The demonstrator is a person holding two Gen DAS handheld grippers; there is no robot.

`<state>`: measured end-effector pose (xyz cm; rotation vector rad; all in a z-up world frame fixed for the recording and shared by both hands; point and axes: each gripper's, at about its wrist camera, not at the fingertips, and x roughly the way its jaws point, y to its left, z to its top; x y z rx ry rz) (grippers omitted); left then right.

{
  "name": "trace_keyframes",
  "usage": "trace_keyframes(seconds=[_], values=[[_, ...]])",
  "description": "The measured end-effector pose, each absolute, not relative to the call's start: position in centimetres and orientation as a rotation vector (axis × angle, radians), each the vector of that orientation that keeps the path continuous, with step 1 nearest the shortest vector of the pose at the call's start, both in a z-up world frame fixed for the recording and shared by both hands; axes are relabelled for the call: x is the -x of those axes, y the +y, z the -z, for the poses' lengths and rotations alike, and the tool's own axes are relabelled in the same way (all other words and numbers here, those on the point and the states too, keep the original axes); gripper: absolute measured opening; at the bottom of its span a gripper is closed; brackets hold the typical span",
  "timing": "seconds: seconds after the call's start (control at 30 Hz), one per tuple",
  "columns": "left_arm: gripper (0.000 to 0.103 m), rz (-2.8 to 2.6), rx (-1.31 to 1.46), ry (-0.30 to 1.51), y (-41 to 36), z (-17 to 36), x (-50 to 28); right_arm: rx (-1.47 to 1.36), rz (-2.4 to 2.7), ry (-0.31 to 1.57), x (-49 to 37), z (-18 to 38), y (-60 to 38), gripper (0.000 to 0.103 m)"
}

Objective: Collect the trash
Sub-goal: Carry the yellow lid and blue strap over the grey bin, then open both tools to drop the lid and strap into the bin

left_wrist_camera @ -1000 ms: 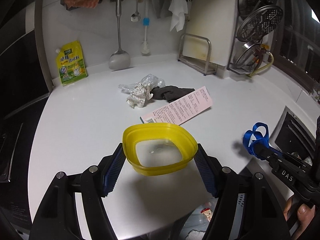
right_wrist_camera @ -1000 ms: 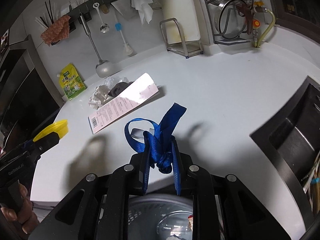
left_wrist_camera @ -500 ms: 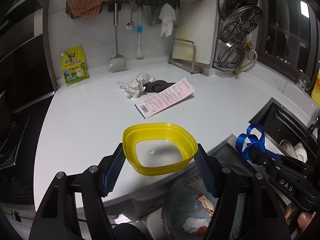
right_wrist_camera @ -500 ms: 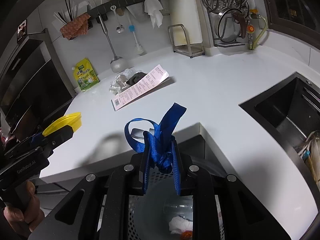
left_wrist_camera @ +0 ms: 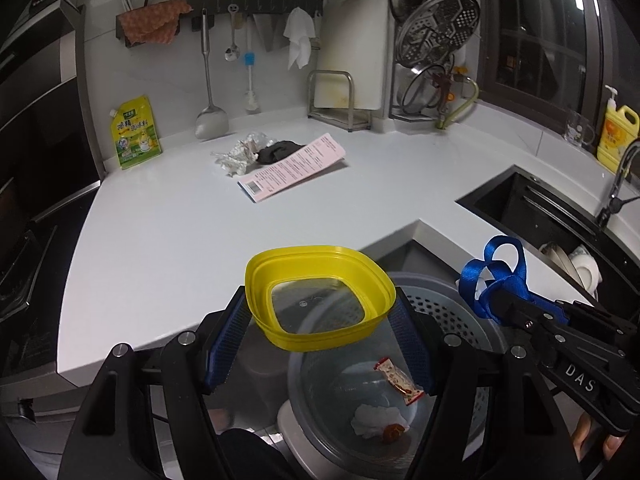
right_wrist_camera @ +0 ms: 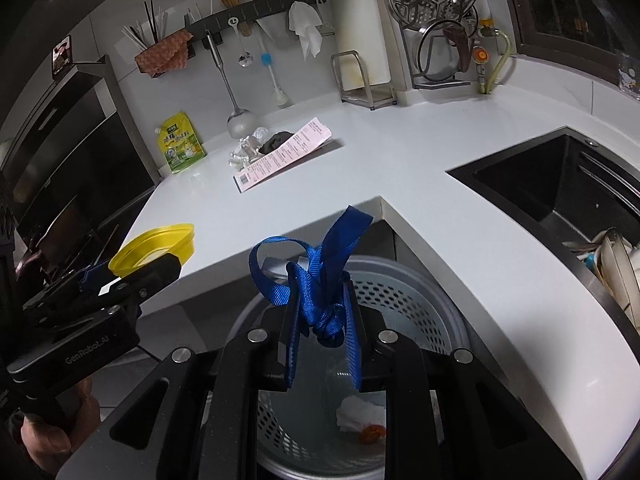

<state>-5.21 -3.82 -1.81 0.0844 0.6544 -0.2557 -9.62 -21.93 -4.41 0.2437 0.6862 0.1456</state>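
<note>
1. Trash in hand on both sides: the left tool [left_wrist_camera: 320,316] is clamped on a yellow plastic lid [left_wrist_camera: 318,300], one blue pad against each opposite edge, the lid's open side turned up and tilted slightly toward the camera.
2. The right tool [right_wrist_camera: 320,320] is closed on a knotted blue strap [right_wrist_camera: 316,280], whose loops stand up ahead of the fingertips.
3. The perforated grey waste bin [left_wrist_camera: 444,312] sits directly below and just ahead of both tools, off the edge of the white surface [left_wrist_camera: 180,232]. Inside it lie a white crumpled tissue [left_wrist_camera: 376,420] and a candy wrapper [left_wrist_camera: 398,380].
4. Deciding relation: each held item hangs over the bin's mouth, the lid toward the bin's left side, the strap near the middle. A straight drop looks enough for either; I judge the release to be the step in hand.
5. The lid's broad face is near level, so it may catch on the rim if let go too far left.
6. Well ahead of both tools, on the surface, a pink printed paper slip [left_wrist_camera: 292,168], crumpled foil [left_wrist_camera: 240,154] and a dark rag [left_wrist_camera: 280,150] wait, the slip's long axis running diagonally away to the right.
</note>
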Motion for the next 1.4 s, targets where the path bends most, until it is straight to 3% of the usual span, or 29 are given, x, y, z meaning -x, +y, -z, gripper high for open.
trace_keyframes(seconds=[0.57,1.4], values=[[0.068,0.283,-0.125,0.761,-5.3,6.9,6.0,-0.259,-0.106,0.817,11.6,10.5,-23.3,0.019],[0.070,0.276,-0.135,0.824,-6.3,9.1,5.3,-0.299,-0.115,0.855,10.6,12.1,-23.6,0.021]])
